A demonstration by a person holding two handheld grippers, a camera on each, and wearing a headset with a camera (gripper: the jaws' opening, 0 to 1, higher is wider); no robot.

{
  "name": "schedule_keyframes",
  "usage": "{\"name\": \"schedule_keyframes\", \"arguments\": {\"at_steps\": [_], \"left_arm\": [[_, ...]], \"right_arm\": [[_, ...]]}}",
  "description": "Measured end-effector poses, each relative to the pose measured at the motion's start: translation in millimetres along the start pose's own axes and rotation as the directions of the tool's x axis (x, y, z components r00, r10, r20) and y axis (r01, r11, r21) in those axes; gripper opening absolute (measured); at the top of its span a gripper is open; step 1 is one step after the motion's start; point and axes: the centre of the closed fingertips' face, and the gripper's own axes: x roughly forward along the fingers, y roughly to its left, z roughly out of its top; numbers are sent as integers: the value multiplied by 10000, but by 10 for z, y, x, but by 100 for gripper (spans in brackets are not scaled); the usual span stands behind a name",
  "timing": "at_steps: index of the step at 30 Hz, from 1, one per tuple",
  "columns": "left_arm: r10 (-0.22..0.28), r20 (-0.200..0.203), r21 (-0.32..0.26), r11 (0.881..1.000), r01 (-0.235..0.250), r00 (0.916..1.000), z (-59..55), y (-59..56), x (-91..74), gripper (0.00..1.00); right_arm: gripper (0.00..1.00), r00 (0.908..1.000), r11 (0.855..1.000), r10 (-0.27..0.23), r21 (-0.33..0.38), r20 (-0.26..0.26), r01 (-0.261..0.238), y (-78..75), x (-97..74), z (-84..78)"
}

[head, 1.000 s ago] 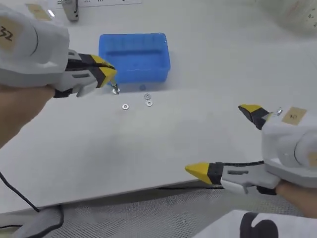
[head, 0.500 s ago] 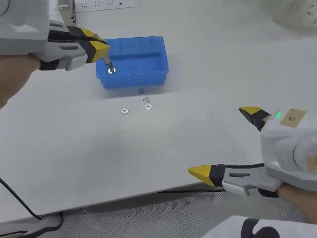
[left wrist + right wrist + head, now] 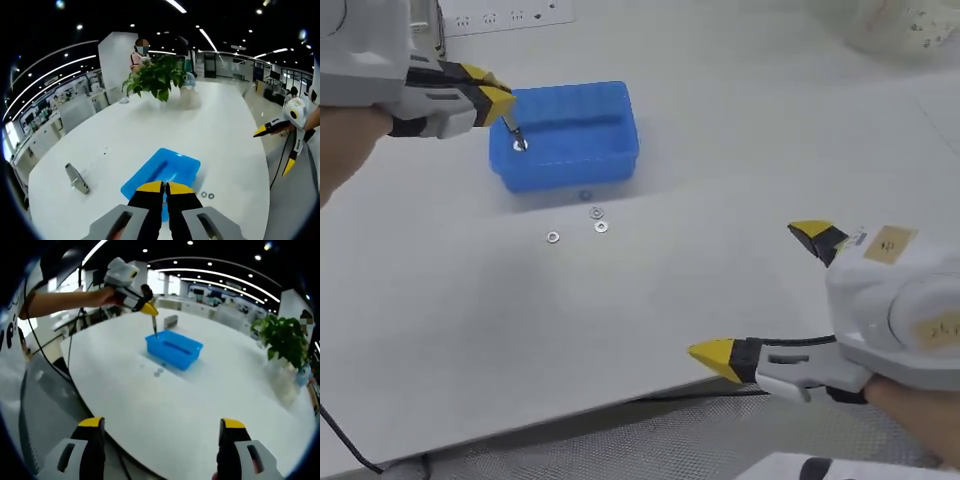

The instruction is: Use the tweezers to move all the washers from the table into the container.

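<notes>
My left gripper (image 3: 503, 100) is shut on thin tweezers (image 3: 512, 130) at the upper left. The tweezer tips pinch a small washer (image 3: 520, 146) above the left part of the blue container (image 3: 580, 140). Three washers lie on the white table just in front of the container: one (image 3: 553, 237) to the left and two close together (image 3: 596, 212) (image 3: 601, 227). In the left gripper view the shut jaws point at the container (image 3: 175, 167), with washers (image 3: 203, 194) beside it. My right gripper (image 3: 760, 292) stands open and holds nothing, near the table's front edge.
A power strip (image 3: 500, 15) lies at the table's back. A small metal piece (image 3: 75, 178) stands left of the container, and a potted plant (image 3: 157, 77) stands farther off. The table's front edge (image 3: 570, 410) runs below the right gripper.
My left gripper has lifted from the table in front of the container and carried the tweezers with the washer up over the container. The right gripper has hardly moved.
</notes>
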Motion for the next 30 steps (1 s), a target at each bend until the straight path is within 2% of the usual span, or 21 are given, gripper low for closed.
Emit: {"name": "schedule_keyframes", "arguments": {"at_steps": [4, 6, 11, 17, 25, 30], "left_arm": [[4, -105, -186, 9998, -6, 9999, -90, 18, 82, 0], [36, -210, -192, 9998, -40, 9998, -107, -46, 101, 0], [21, -360, -336, 9994, -33, 9994, -194, -49, 169, 0], [76, -405, -431, 9990, -93, 9992, -230, -35, 176, 0], [109, -594, -527, 9985, -140, 9982, -336, -100, 196, 0], [98, -509, -559, 9984, -127, 9987, -325, -136, 191, 0]], "right_arm": [[93, 10000, 10000, -82, -16, -6, 82, -7, -11, 6], [93, 9999, 9999, -129, 0, 48, 129, -17, -18, 17], [94, 10000, 9999, -73, 127, 49, 72, -17, -20, 20], [94, 9999, 10000, -83, 20, -81, 83, -18, -11, -2], [92, 9997, 9997, -247, -69, -88, 246, -50, -12, -6], [91, 9995, 9994, -308, -126, -95, 307, -59, -9, -8]]}}
